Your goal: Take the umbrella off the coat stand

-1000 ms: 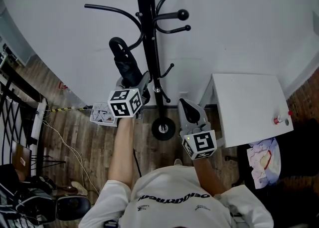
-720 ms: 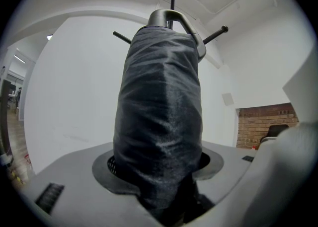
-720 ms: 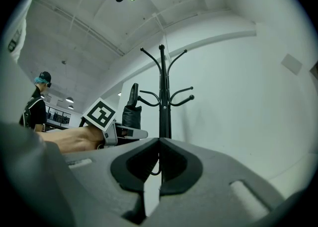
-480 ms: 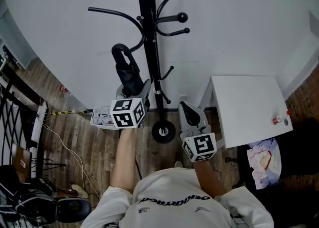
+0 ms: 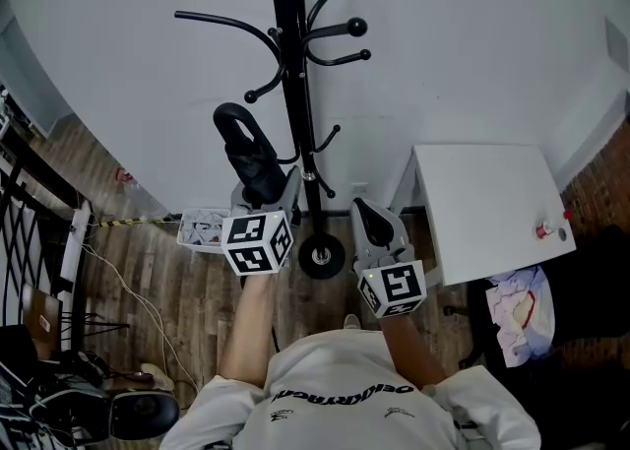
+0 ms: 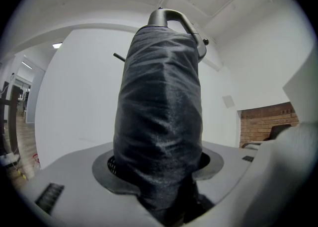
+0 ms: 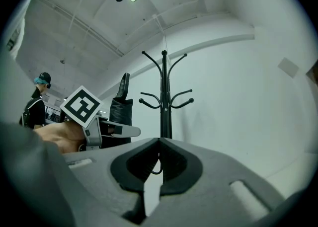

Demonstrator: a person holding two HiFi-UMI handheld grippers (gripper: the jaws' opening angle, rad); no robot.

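A folded black umbrella in its sleeve stands upright in my left gripper, which is shut on its lower body. Its loop handle hangs just below and left of a free hook of the black coat stand, not touching it. In the left gripper view the umbrella fills the middle, pinched between the jaws of the left gripper. My right gripper is held near the stand's base, shut and with nothing in it. The right gripper view shows the coat stand ahead and the umbrella to its left.
A white table stands to the right against the white wall. A small white box and cables lie on the wooden floor at the left. A person stands far off at the left of the right gripper view.
My left gripper has drawn back toward me with the umbrella. The handle has come away from the stand's hook and sits lower in the head view. The right gripper has stayed put.
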